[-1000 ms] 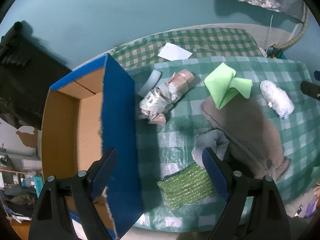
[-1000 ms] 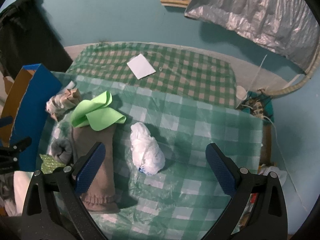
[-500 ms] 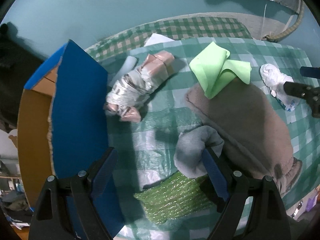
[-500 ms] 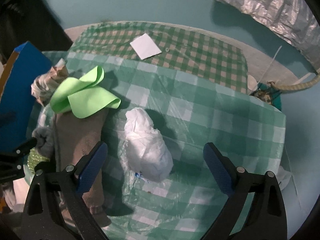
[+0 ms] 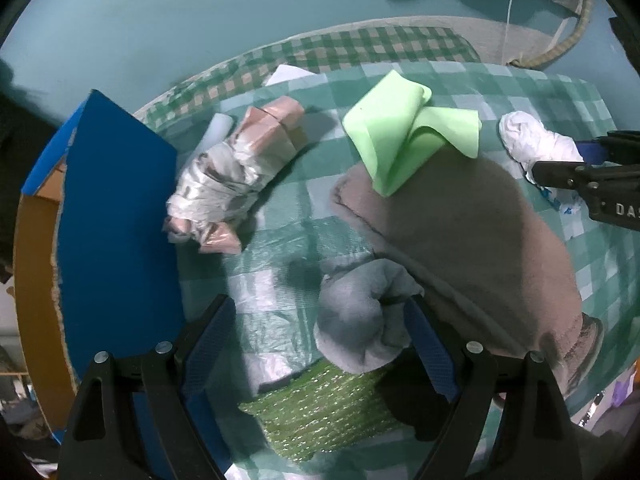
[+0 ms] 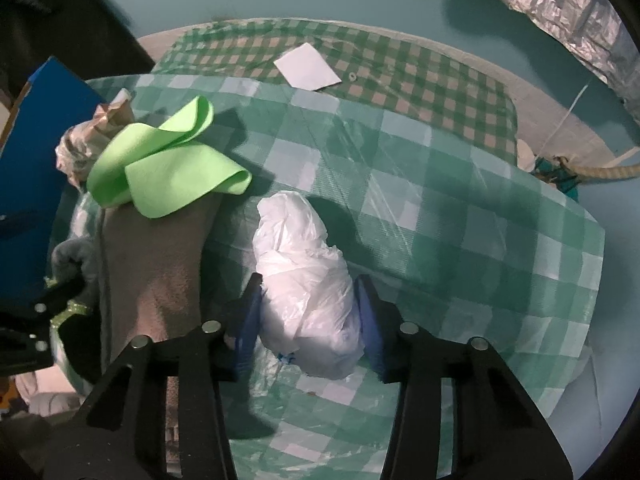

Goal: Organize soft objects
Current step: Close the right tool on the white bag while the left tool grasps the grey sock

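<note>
My left gripper [image 5: 320, 344] is open low over the table, its right finger beside a rolled grey sock [image 5: 360, 320] that lies on a sparkly green pad [image 5: 320, 412]. My right gripper [image 6: 310, 316] is shut on a white plastic bag bundle [image 6: 304, 276] resting on the table; it shows in the left wrist view [image 5: 536, 144] too. A brown fleece cloth [image 5: 460, 232] lies between the grippers with a lime green cloth [image 5: 404, 140] on its far end. A silver and pink wrapped bundle [image 5: 236, 172] lies beside the blue cardboard box [image 5: 116, 232].
The table has a green checked plastic cover [image 6: 440, 200]. A white paper card [image 6: 306, 68] lies on the far checked cloth. A small white tube [image 5: 218, 132] sits behind the wrapped bundle. The box stands at the table's left edge.
Both grippers moved forward and down. The right gripper's fingers closed in from wide open onto the white bag bundle. The left gripper drew up beside the grey sock and stayed open.
</note>
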A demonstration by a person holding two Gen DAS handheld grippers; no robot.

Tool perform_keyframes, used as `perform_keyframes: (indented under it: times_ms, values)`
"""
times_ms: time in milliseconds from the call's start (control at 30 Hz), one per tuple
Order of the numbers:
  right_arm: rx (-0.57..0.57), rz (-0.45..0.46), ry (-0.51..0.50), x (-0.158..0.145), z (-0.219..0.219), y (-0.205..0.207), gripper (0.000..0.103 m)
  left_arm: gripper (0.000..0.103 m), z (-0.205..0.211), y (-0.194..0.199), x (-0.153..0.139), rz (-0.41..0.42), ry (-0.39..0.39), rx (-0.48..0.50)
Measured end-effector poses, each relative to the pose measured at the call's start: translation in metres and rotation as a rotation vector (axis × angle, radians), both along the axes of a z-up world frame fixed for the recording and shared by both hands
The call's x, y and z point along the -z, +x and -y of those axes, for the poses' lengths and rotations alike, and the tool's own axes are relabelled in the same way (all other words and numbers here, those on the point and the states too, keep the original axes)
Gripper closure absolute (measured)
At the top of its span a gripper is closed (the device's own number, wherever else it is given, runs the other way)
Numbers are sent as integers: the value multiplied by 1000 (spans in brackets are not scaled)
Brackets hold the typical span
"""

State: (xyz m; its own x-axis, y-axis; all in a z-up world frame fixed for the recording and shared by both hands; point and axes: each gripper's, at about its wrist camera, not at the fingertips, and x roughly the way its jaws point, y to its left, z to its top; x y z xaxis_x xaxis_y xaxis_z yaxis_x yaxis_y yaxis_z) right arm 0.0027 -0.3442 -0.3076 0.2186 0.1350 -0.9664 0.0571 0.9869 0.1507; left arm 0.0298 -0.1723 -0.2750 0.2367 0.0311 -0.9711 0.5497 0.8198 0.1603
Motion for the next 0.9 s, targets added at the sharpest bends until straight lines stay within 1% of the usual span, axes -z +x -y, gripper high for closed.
perform_keyframes:
  times_ms: [133, 300, 433, 467, 500, 533, 567, 600, 633, 667, 733, 900]
  values:
    - [-3, 7, -3, -5, -4, -3, 60, 16, 6, 2, 8, -10, 18, 13]
    - [34, 18, 22, -13, -2, -6, 60, 13, 12, 6, 20, -21, 43, 27]
    - [45, 24, 28, -16, -4, -7, 60, 14, 13, 6, 22, -14, 36, 28]
    - [48, 25, 28, -17, -4, -7, 60, 19, 13, 6, 22, -13, 29, 30]
    - [50, 27, 27, -17, -5, -8, 60, 27, 13, 5, 21, -18, 16, 36]
    - [53, 29, 29, -18, -6, -8, 60, 33, 13, 3, 20, -25, 4, 43]
    - [56, 30, 33, -19, -7, -10, 60, 48, 13, -1, 19, -29, -3, 51]
    - [57, 32, 35, -20, -8, -11, 60, 65, 15, -5, 18, -29, 3, 56]
    - [57, 33, 36, -21, -10, -12, 60, 72, 15, -6, 18, -27, 14, 57]
    - [55, 36, 35, -23, -11, -13, 60, 74, 15, -7, 17, -25, 21, 53]
    - [51, 40, 32, -25, -14, -15, 60, 76, 11, -6, 14, -24, 3, 36]
    - [59, 41, 34, -34, -19, -20, 60, 78, 0, -9, 1, -8, -48, 10]
